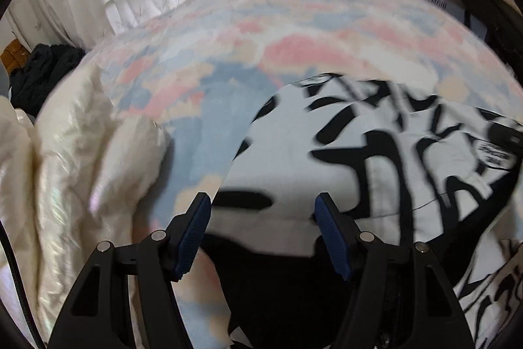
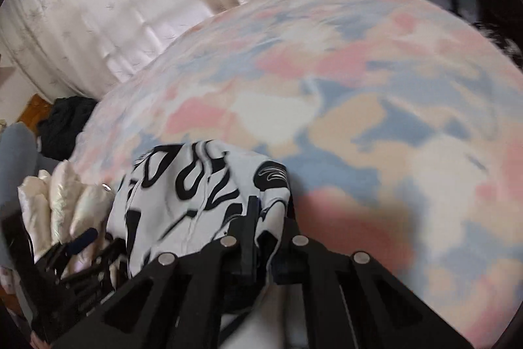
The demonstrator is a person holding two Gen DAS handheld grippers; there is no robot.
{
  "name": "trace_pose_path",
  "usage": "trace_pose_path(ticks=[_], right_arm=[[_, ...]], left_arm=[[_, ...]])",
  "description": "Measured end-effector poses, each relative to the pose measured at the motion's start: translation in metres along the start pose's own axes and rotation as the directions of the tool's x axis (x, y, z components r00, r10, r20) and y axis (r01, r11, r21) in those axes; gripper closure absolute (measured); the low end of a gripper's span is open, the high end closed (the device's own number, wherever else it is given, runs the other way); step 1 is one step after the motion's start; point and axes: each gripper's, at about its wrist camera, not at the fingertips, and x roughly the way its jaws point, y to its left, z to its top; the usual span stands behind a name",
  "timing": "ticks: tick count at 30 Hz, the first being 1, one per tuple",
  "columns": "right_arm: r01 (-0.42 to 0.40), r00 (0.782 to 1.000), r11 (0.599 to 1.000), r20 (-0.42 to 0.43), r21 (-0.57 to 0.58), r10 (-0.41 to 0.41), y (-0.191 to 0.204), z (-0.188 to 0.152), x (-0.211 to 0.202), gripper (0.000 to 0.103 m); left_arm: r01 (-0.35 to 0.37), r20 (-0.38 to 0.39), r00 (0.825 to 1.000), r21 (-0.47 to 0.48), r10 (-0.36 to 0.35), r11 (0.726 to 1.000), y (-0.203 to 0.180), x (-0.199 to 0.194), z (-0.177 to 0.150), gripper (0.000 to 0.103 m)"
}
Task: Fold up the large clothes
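A white garment with bold black lettering (image 1: 376, 152) is seen spread over a bed covered by a pastel blanket (image 1: 261, 31) patterned in pink, blue and cream. In the left wrist view the garment's long axis is laid roughly from the near centre toward the right edge of the picture, and its curved upper edge is drawn across the blanket from just beyond the fingertips up toward the right. The left gripper (image 1: 263, 211) is held above the near part of the garment with its jaws spread apart; nothing is clasped between the blue pads (image 1: 193, 237), and whether the cloth below is touched cannot be told. In the right wrist view the right gripper (image 2: 253, 201) is clenched on a bunched fold of the same garment (image 2: 196, 198), the cloth being gathered and raised in a hump around the closed fingers. A cream quilted jacket (image 1: 81, 152) is heaped just beside the garment on the left, its edge touching the blanket. A dark bundle of cloth (image 2: 65, 123) is placed farther off at the bed's left corner. A broad stretch of bare blanket is left beyond and to the right of the garment, bounded at the far side by white curtains (image 2: 114, 5).
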Motion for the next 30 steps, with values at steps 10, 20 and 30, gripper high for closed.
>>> trace_pose_path(ticks=[10,20,30], right_arm=[[-0.061,0.983,0.995,-0.168,0.084,0.074,-0.045,0.029,0.013,0.057],[-0.086,0.958,0.996,-0.277,-0.013,0.079,0.002,0.063,0.073,0.054],[-0.033,0.953,0.999,-0.302,-0.024,0.024,-0.001,0.057,0.112,0.054]], left_arm=[[-0.021,0.015,1.0,0.038,0.02,0.999,-0.006,-0.004,0.005,0.038],[0.292,-0.035,0.955,-0.072,-0.295,0.954,-0.03,-0.006,0.005,0.038],[0.284,-0.072,0.953,-0.111,-0.293,0.952,-0.034,0.026,0.001,0.037]])
